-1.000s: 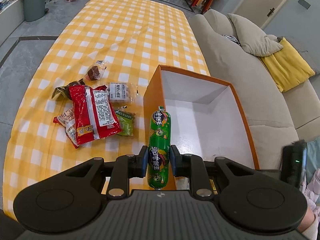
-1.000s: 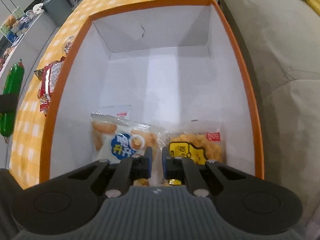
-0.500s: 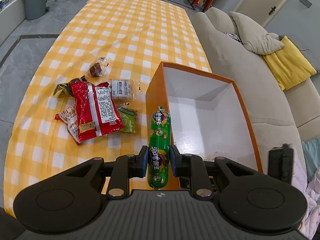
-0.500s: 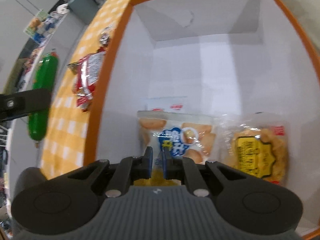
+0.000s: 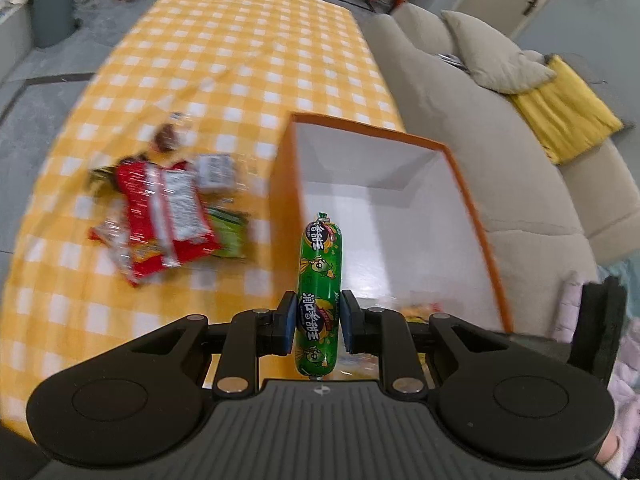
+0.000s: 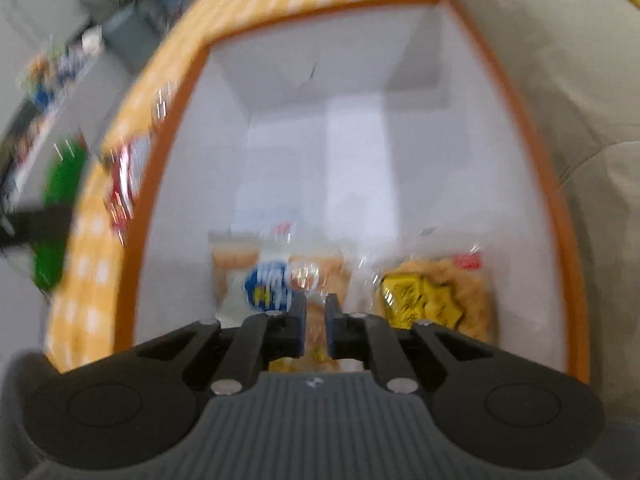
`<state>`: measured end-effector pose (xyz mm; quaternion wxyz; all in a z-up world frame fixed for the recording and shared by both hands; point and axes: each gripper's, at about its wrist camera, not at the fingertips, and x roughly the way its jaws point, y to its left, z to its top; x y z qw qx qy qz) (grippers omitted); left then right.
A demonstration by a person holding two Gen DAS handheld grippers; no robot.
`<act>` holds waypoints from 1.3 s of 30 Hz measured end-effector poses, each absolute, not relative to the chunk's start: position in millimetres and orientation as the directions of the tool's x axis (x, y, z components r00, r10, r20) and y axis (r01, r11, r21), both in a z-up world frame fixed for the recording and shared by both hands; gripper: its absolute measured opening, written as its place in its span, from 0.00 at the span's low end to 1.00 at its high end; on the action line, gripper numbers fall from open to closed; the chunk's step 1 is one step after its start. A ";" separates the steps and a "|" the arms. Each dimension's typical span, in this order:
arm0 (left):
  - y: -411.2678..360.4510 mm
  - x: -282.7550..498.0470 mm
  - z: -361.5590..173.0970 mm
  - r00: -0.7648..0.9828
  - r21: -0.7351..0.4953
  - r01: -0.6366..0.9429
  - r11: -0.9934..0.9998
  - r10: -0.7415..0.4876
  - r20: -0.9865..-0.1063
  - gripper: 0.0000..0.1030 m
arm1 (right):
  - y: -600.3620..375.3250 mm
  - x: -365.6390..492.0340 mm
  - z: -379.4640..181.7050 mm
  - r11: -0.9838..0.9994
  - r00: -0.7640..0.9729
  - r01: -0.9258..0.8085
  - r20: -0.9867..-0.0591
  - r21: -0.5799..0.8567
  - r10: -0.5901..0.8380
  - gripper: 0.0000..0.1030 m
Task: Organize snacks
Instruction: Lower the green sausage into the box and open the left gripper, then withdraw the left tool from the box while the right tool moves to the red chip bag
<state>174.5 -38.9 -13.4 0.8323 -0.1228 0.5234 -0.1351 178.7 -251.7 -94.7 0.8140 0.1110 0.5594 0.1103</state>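
Observation:
My left gripper [image 5: 317,326] is shut on a green sausage stick [image 5: 319,284] and holds it upright above the near left wall of the orange box [image 5: 285,184]. The stick also shows blurred at the left of the right wrist view [image 6: 60,200]. My right gripper [image 6: 316,322] hovers over the box's [image 6: 560,184] near end with its jaws almost together and nothing visibly between them. Below it lie a blue-labelled biscuit pack [image 6: 268,280] and a yellow-labelled snack pack [image 6: 432,296] on the white box floor.
A pile of snack packs lies on the yellow checked tablecloth [image 5: 240,52] left of the box, topped by a red pack [image 5: 168,216], with a small dark sweet [image 5: 166,138] behind it. A beige sofa [image 5: 480,128] with cushions runs along the right.
The left gripper with the sausage has shifted right, so it now stands over the box's left wall. The right gripper has moved over the box; both views are motion-blurred.

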 end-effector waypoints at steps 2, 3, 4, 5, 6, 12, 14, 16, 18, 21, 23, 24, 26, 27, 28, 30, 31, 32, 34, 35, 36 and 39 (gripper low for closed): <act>-49.7 175.6 -15.9 0.388 -0.394 0.122 0.911 -0.410 -0.826 0.24 | -266.1 177.8 -84.0 0.945 0.411 -0.024 -0.859 0.326 0.307 0.09; -56.1 176.2 -18.8 0.370 -0.420 0.126 0.899 -0.435 -0.821 0.24 | -273.1 175.1 -79.0 0.944 0.450 -0.008 -0.842 0.330 0.298 0.09; -62.1 177.2 -22.5 0.352 -0.437 0.123 0.891 -0.451 -0.820 0.24 | -279.2 171.3 -73.3 0.943 0.478 0.007 -0.829 0.333 0.289 0.09; -67.6 177.6 -26.8 0.338 -0.447 0.118 0.887 -0.459 -0.822 0.24 | -286.8 169.2 -67.7 0.942 0.504 0.023 -0.817 0.335 0.279 0.09; -74.7 177.9 -32.0 0.330 -0.452 0.114 0.885 -0.462 -0.823 0.24 | -295.1 166.8 -61.4 0.941 0.535 0.040 -0.802 0.337 0.265 0.09; -106.9 186.1 -71.8 0.262 -0.477 0.034 0.878 -0.469 -0.844 0.24 | -331.1 147.4 -35.9 0.906 0.645 0.053 -0.707 0.420 0.290 0.09; -113.7 189.7 -85.7 0.245 -0.500 -0.004 0.866 -0.484 -0.840 0.24 | -337.6 146.4 -34.5 0.880 0.670 0.044 -0.668 0.472 0.324 0.09; -120.0 193.3 -97.3 0.226 -0.492 -0.029 0.870 -0.474 -0.851 0.24 | -341.1 145.9 -35.7 0.867 0.677 0.040 -0.652 0.497 0.342 0.09; -124.1 195.4 -102.8 0.230 -0.458 -0.034 0.888 -0.439 -0.869 0.24 | -344.8 147.1 -39.1 0.862 0.673 0.045 -0.653 0.505 0.347 0.09; -126.6 196.8 -109.6 0.225 -0.422 -0.052 0.905 -0.401 -0.888 0.24 | -347.4 143.9 -39.8 0.853 0.665 0.047 -0.654 0.519 0.361 0.09; -126.6 197.5 -114.5 0.207 -0.424 -0.066 0.903 -0.403 -0.891 0.24 | -348.1 144.1 -41.6 0.851 0.660 0.054 -0.659 0.522 0.361 0.09; -128.2 197.4 -117.0 0.199 -0.424 -0.071 0.903 -0.404 -0.893 0.24 | -348.6 142.5 -41.3 0.851 0.658 0.056 -0.661 0.523 0.362 0.09; -130.7 196.2 -121.1 0.188 -0.418 -0.079 0.905 -0.398 -0.898 0.26 | -351.6 140.2 -41.5 0.847 0.650 0.062 -0.665 0.528 0.367 0.09; -130.9 196.2 -121.2 0.187 -0.415 -0.087 0.906 -0.394 -0.900 0.37 | -352.7 139.9 -41.7 0.845 0.646 0.068 -0.669 0.530 0.368 0.09; -130.9 196.5 -121.0 0.179 -0.407 -0.091 0.909 -0.387 -0.905 0.47 | -352.8 140.1 -42.2 0.844 0.646 0.069 -0.669 0.531 0.368 0.09; -132.0 196.4 -118.9 0.164 -0.437 -0.077 0.896 -0.421 -0.892 0.69 | -352.6 139.6 -42.8 0.844 0.642 0.075 -0.673 0.531 0.367 0.09; -131.3 195.7 -117.1 0.160 -0.448 -0.077 0.891 -0.432 -0.887 0.69 | -352.6 139.1 -42.8 0.844 0.642 0.078 -0.674 0.531 0.365 0.09; -130.2 194.4 -114.4 0.159 -0.450 -0.080 0.889 -0.434 -0.887 0.69 | -352.2 138.8 -42.5 0.845 0.642 0.079 -0.675 0.529 0.363 0.09; -127.6 192.5 -108.3 0.162 -0.447 -0.079 0.891 -0.431 -0.888 0.70 | -350.6 138.5 -39.8 0.849 0.643 0.078 -0.677 0.523 0.358 0.09; -126.9 191.8 -104.4 0.164 -0.448 -0.074 0.891 -0.432 -0.887 0.70 | -350.6 139.0 -40.6 0.849 0.643 0.078 -0.677 0.523 0.358 0.09; -125.1 190.6 -99.6 0.166 -0.450 -0.068 0.890 -0.435 -0.885 0.70 | -350.5 138.5 -40.2 0.850 0.643 0.075 -0.677 0.521 0.358 0.09; -120.4 189.0 -82.1 0.184 -0.450 -0.044 0.892 -0.436 -0.881 0.71 | -347.8 139.0 -38.2 0.859 0.640 0.066 -0.682 0.507 0.353 0.09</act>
